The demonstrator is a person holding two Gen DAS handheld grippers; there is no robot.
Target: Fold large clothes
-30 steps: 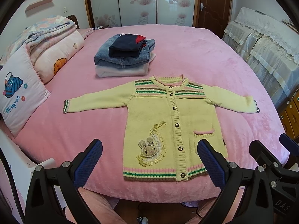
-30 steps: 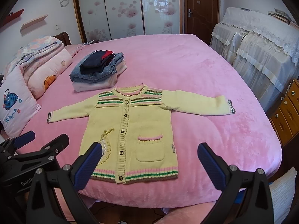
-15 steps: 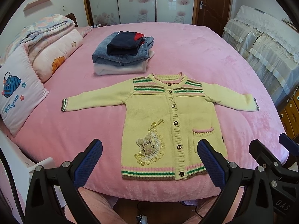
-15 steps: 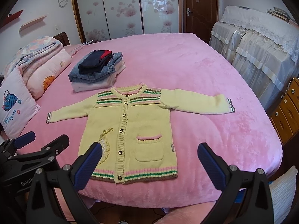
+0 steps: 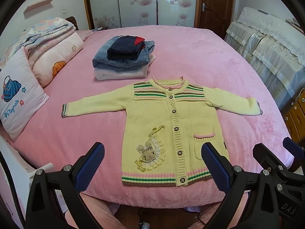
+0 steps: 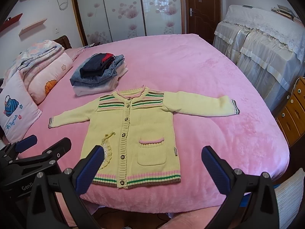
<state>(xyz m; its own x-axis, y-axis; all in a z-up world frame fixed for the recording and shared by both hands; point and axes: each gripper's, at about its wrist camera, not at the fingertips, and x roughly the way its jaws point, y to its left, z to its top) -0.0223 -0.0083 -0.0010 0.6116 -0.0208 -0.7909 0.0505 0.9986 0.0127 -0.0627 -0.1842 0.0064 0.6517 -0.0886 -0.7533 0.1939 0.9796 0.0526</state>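
Pillow: at far left we see a pillow leaning on rolled quilts, pushed to the bed's edge, which we judge leaves the middle free for folding.
Left gripper: our left gripper hangs above the near edge of the bed, its fingers spread wide with nothing between them.
Stack: folded clothes sit beyond the collar, near it but apart; we take them for finished pieces.
Cardigan: the yellow cardigan lies flat and buttoned in the middle of the bed, front up, both sleeves stretched sideways, hem towards us; we judge it is laid out ready for a first fold.
Right gripper: our right gripper hovers over the hem, fingers released, gripping nothing.
Surface: the pink bedspread is plush and soft, so we expect it to give under pressure.
Room: sliding wardrobe doors and a brown door stand behind; covered furniture lines the right.
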